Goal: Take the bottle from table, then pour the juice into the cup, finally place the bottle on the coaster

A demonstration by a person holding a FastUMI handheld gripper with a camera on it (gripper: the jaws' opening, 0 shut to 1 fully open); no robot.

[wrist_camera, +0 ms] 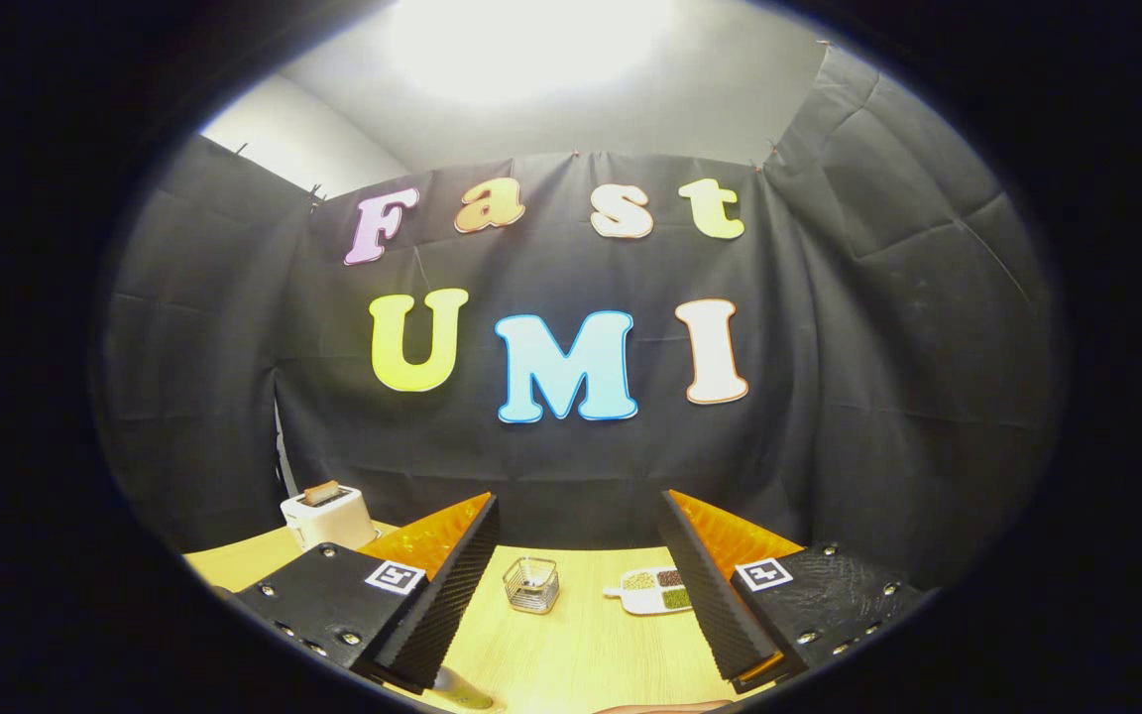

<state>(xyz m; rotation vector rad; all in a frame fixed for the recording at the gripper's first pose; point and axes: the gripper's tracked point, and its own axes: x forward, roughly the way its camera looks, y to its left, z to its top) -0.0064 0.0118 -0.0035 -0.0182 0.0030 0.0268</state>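
The gripper [571, 585] is held above a light wooden table [571, 654], its two fingers spread wide apart with nothing gripped between them. Between the fingers, on the table, a small square wire basket [531, 584] is seen, and just beside it a white sectioned dish [654, 592] filled with grains. A white toaster [327, 516] with a slice of bread in it is set beyond the left finger.

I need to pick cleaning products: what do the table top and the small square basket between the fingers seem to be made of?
Table: looks like light wood or a wood-look laminate, matte, with faint straight grain lines. Basket: seems thin metal wire, shiny, see-through mesh sides. It stands beyond the open gripper, untouched by it.
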